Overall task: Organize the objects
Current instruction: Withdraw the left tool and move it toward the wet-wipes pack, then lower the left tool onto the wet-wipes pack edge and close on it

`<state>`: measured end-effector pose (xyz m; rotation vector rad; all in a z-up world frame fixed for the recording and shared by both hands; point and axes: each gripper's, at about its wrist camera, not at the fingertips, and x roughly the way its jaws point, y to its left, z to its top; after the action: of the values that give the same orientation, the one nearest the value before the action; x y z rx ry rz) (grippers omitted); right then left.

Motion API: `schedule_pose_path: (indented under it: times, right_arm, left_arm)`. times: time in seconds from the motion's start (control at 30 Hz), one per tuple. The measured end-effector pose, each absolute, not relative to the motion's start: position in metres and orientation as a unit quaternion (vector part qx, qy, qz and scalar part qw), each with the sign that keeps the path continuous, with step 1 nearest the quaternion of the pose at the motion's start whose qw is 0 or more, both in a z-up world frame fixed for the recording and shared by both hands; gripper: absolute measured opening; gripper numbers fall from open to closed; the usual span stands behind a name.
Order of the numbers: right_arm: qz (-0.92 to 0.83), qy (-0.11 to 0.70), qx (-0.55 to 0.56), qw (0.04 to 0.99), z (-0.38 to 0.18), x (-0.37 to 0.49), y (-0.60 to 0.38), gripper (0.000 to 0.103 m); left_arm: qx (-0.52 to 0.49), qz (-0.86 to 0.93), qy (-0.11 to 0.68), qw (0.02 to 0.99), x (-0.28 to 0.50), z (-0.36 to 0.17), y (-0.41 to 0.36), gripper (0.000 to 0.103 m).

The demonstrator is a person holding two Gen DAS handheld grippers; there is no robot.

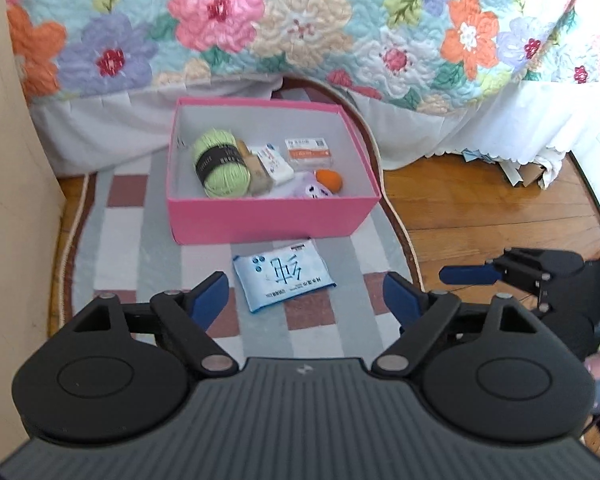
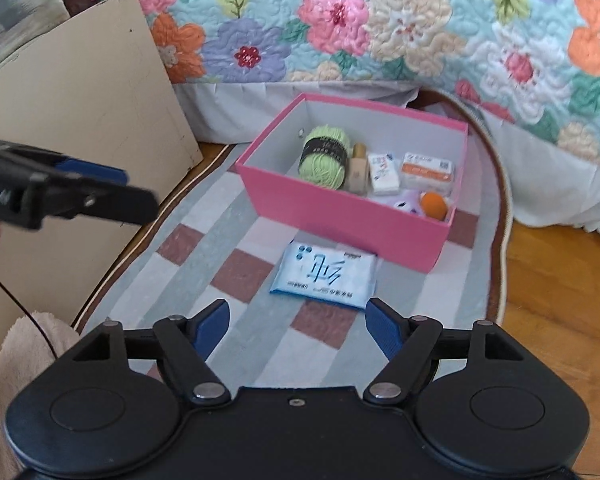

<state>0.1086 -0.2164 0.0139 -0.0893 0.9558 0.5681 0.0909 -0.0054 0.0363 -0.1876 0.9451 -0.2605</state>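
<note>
Left gripper (image 1: 306, 298): your left fingers are spread wide and hold nothing; they hover above the rug, just short of the pack.
Right gripper (image 2: 298, 328): your right fingers are also spread apart and hold nothing, hovering low over the rug near the pack's closest edge.
Pack (image 1: 283, 275): a flat blue-and-white tissue pack lies on the rug, just in front of the box's near wall and outside it.
Box (image 1: 268, 216): an open pink box with a white inside sits on the rug, close to the bed.
Yarn (image 1: 220, 166): a green ball with a black band lies at the left of the box.
Bottle (image 1: 256, 174): a beige bottle lies beside the yarn.
Small packs: a white pack (image 1: 276, 164) and an orange-labelled pack (image 1: 310, 153) lie further right in the box.
Orange ball (image 1: 329, 179): in the box's near right corner, beside a pale purple toy (image 1: 314, 190).
Rug (image 1: 132, 236): checked grey, white and brown, on a wood floor (image 1: 480, 200).
Bed: a floral quilt (image 1: 300, 24) hangs behind the box.
</note>
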Motion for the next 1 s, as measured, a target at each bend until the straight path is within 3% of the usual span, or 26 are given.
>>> schedule_pose_path:
  times: [0.33, 0.63, 1.0]
  right_arm:
    - [0.268, 0.446, -0.03, 0.854, -0.027, 0.121, -0.226, 0.08]
    - [0.231, 0.394, -0.019, 0.889, -0.067, 0.146, -0.233, 0.083]
    - [0.213, 0.436, 0.05, 0.873, -0.125, 0.183, -0.232, 0.083]
  left_arm:
    - [-0.108, -0.101, 0.506, 0.85, 0.129, -0.032, -0.004, 0.09]
    - [-0.16, -0.027, 0.498, 0.852, 0.153, -0.102, 0.014, 0.089]
    - [-0.214, -0.038, 0.485, 0.847, 0.167, -0.148, 0.008, 0.086]
